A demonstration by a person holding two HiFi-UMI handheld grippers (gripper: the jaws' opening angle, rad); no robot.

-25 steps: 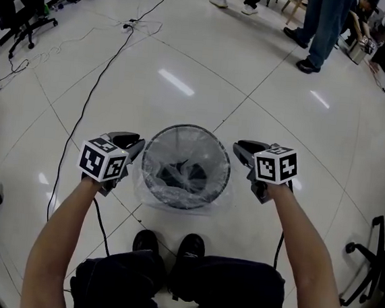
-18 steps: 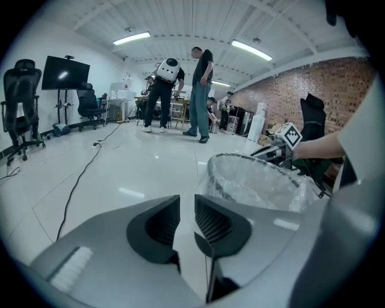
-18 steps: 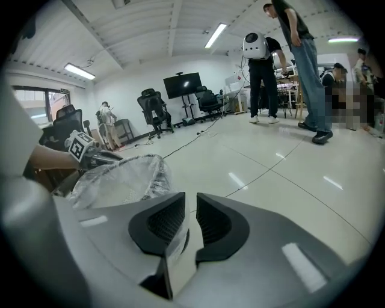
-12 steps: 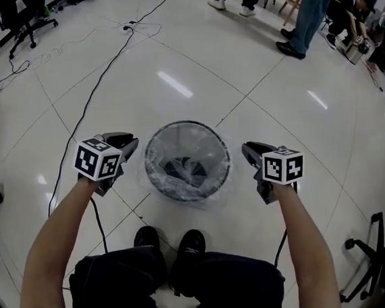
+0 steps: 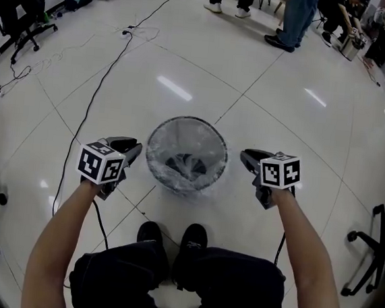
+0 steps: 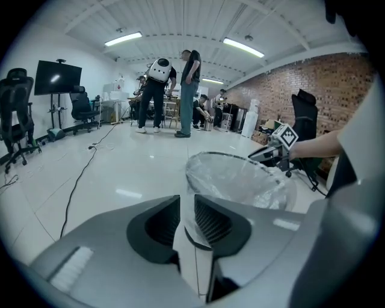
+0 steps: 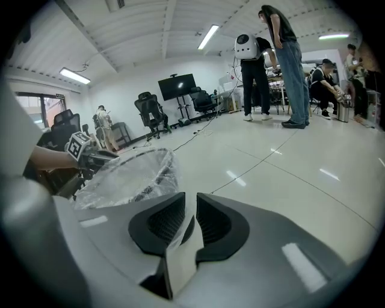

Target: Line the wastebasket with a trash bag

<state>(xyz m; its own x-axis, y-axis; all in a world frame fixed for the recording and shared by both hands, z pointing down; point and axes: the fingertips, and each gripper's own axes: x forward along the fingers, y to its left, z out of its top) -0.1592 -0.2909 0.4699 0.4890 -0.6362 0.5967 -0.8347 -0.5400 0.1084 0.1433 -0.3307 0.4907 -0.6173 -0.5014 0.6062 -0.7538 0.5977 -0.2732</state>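
Head view: L tool [image 5: 135, 148] & R tool [image 5: 245, 156] flanking wastebasket [image 5: 190, 118], trash bag [image 5: 174, 179] lining it; both tools released, jaws slightly apart, empty.

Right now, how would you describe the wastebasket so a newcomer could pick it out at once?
On the glossy white tiled floor, straight ahead of the person's black shoes, stands a round dark-rimmed wastebasket. It alone is lined with a crinkled clear plastic trash bag draped over its rim, unlike the black office chairs around the edges.
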